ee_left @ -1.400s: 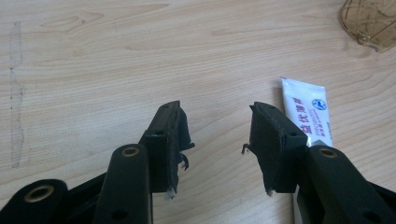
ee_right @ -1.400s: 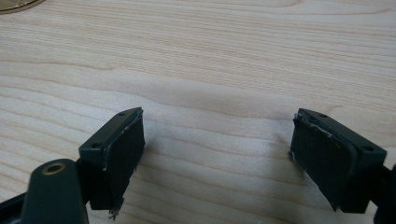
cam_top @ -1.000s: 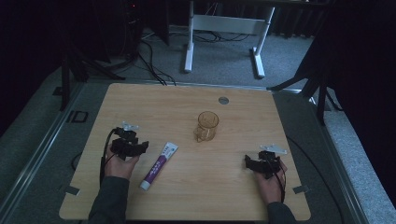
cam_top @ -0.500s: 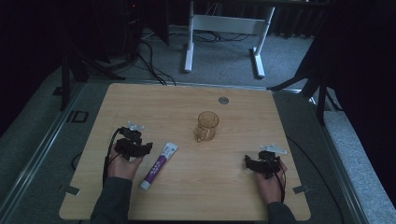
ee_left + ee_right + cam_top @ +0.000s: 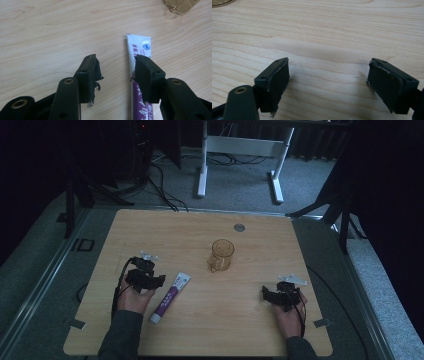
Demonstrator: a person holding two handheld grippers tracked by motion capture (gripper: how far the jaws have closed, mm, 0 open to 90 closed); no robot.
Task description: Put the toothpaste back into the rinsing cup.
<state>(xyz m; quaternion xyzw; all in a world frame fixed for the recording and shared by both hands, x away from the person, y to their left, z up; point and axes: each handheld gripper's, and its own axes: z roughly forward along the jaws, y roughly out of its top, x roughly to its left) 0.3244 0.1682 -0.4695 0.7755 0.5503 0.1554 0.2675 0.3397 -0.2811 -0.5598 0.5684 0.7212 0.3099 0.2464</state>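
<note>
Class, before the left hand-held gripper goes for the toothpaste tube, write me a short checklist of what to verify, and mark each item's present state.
1. Left hand-held gripper jaws open, nothing between them: ok.
2. Toothpaste tube lying flat on the table: ok.
3. Jaws straddling the tube: not ok, it lies under the right-hand jaw.
4. Glass mug apart from the tube: ok.
5. Right hand-held gripper open, away from the tube: ok.
6. Tube cap closed: cannot tell.

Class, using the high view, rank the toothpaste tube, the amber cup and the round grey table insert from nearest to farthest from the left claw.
1. Toothpaste tube: lying just right of the left claw.
2. Amber cup: mid-table, farther right and back.
3. Round grey table insert: near the far edge, beyond the cup.
</note>
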